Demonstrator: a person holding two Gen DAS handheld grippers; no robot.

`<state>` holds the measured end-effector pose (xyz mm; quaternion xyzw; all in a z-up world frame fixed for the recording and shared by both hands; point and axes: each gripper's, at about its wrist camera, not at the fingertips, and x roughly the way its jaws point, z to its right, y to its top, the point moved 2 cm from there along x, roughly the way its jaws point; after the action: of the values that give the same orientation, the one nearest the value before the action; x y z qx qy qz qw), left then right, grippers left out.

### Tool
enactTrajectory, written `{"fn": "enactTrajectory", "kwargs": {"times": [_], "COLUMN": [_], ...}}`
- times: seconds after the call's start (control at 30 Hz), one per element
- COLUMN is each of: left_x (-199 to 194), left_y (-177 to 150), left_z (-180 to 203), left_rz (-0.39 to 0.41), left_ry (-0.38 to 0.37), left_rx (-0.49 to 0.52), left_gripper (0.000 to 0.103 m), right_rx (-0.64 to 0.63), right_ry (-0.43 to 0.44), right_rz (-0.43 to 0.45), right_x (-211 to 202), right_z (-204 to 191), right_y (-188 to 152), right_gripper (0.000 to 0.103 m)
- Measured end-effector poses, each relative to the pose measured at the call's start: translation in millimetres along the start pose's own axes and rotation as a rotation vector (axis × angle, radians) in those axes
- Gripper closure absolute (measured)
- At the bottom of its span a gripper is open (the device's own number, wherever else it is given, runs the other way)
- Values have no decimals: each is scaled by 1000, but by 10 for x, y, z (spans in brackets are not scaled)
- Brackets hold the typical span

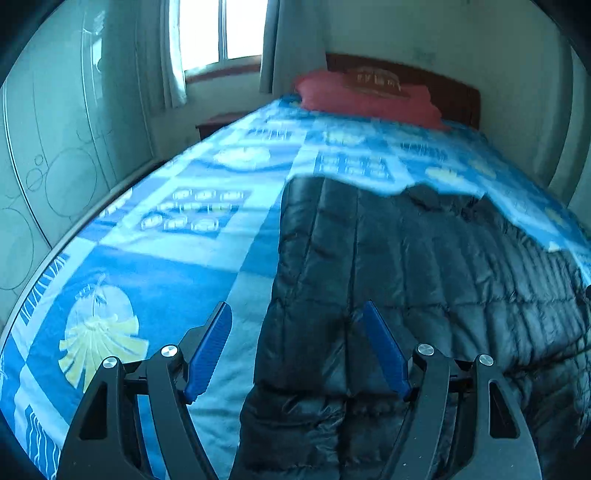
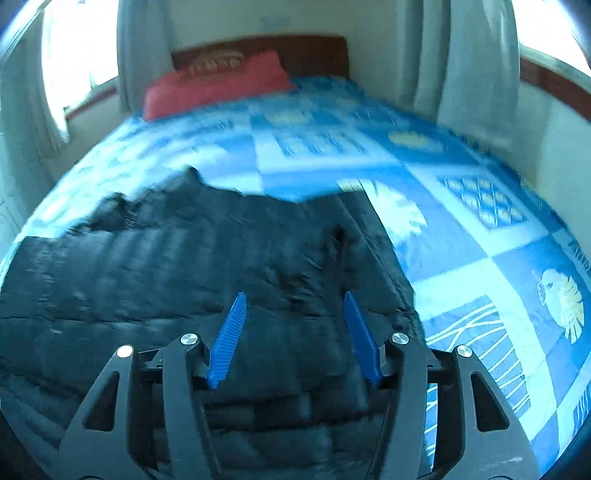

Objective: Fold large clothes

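Note:
A large black quilted down jacket lies spread flat on a bed with a blue patterned cover. In the left wrist view my left gripper is open, its blue pads straddling the jacket's left edge near the bed's foot. In the right wrist view the jacket fills the left and middle, and my right gripper is open above the jacket's right part, holding nothing. The view is motion-blurred.
A red pillow lies at the wooden headboard. A curtained window and a pale wardrobe stand on the left. Bed cover lies bare right of the jacket; curtains hang beyond.

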<state>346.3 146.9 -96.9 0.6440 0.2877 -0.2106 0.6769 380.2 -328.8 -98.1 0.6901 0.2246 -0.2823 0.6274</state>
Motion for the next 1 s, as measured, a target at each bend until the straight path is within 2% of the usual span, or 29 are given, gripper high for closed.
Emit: {"fn": "enactTrajectory", "kwargs": {"times": [0.07, 0.13, 0.23, 0.33, 0.43, 0.47, 0.57, 0.67, 0.73, 0.8, 0.87, 0.93, 1.0], "left_x": [15, 127, 422, 602, 497, 430, 179, 273, 470, 802, 1017, 925, 792], "left_y": [22, 5, -88, -160, -110, -80, 110, 321, 387, 370, 289, 351, 446], "left_z": [65, 112, 91, 19, -5, -1, 13, 75, 87, 67, 12, -3, -4], "left_rz": [15, -17, -109, -176, -172, -160, -57, -4, -26, -114, -205, -195, -171], "left_ry": [-7, 8, 71, 29, 27, 35, 15, -1, 12, 57, 19, 21, 14], "left_rx": [22, 46, 55, 11, 12, 22, 20, 17, 12, 13, -11, -14, -11], "left_gripper": [30, 30, 29, 28, 30, 30, 30, 30, 30, 30, 29, 29, 29], "right_rx": [-22, -44, -90, -62, -59, -49, -39, -2, 3, -17, -28, -35, -38], "right_ry": [69, 112, 87, 109, 111, 119, 123, 149, 135, 100, 95, 80, 92], "right_rz": [-29, -83, -157, -142, -154, -139, -75, -71, -83, -161, -159, -151, -100], "right_x": [49, 195, 516, 550, 455, 402, 333, 531, 720, 1012, 1025, 923, 808], "right_z": [-191, -356, -481, -447, -435, -416, -419, -454, -484, -494, -511, -544, -590], "right_y": [-38, -126, -340, -372, -274, -218, 2, 195, 254, 189, 187, 252, 323], "right_gripper": [48, 48, 48, 47, 47, 47, 46, 45, 40, 37, 37, 37, 37]}}
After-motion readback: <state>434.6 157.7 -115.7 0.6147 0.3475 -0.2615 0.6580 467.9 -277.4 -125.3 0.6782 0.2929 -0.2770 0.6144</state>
